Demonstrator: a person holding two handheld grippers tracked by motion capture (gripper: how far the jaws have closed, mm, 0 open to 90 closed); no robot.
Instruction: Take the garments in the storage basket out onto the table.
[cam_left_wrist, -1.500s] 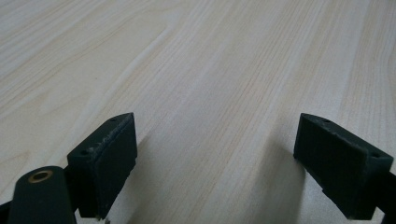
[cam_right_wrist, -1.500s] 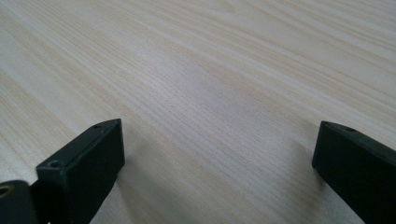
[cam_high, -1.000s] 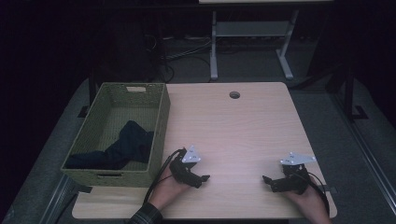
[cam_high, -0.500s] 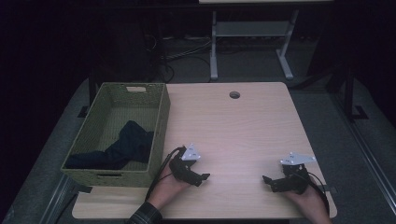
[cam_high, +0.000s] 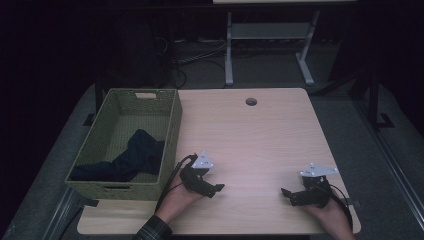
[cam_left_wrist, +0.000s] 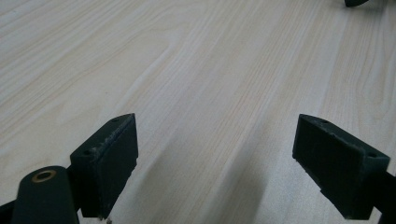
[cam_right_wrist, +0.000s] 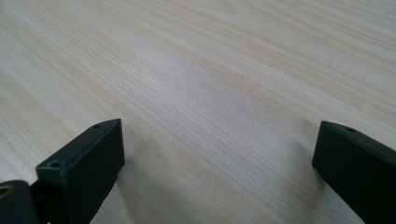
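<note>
My left gripper (cam_high: 216, 189) rests low on the light wooden table (cam_high: 250, 135) near its front edge, just right of the green woven basket (cam_high: 172, 125). Its jaws stand wide apart over bare wood, as the left gripper view (cam_left_wrist: 215, 163) shows, with nothing between them. My right gripper (cam_high: 286, 194) lies at the front right of the table, pointing left toward the other one. Its jaws are also spread wide over bare wood (cam_right_wrist: 217, 163). A dark blue cloth (cam_high: 132, 157) lies crumpled inside the basket.
The basket takes up the table's left side. A round cable hole (cam_high: 251, 101) sits near the far edge. Behind the table stands a metal frame (cam_high: 270, 35) with cables on the dark floor.
</note>
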